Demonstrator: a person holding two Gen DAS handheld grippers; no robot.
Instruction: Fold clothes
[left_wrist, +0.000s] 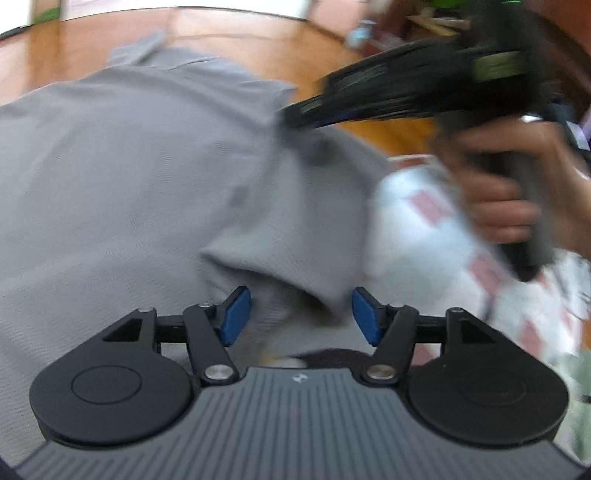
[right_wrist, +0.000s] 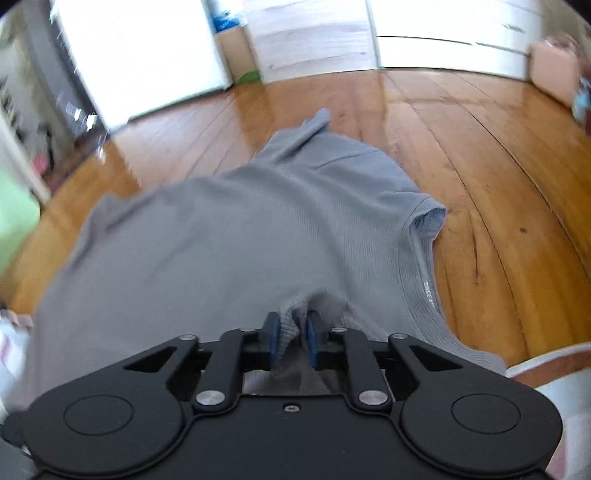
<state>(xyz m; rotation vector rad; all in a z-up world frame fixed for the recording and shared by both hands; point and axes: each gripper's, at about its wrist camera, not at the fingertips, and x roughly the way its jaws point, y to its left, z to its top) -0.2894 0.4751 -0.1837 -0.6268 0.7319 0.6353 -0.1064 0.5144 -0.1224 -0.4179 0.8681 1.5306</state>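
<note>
A grey short-sleeved shirt lies spread on the wooden floor. My left gripper is open above the shirt's near edge, its blue pads wide apart with a loose fold of fabric lying between them, unpressed. A hand holds my right gripper, blurred, its tips at the shirt's right side. In the right wrist view the shirt stretches away with one sleeve at the right. There the right gripper has its pads close together on a bunched pinch of grey fabric.
A white cloth with red squares lies beside the shirt, under the hand. Bare floor surrounds the shirt. White doors and a cardboard box stand at the far edge of the floor.
</note>
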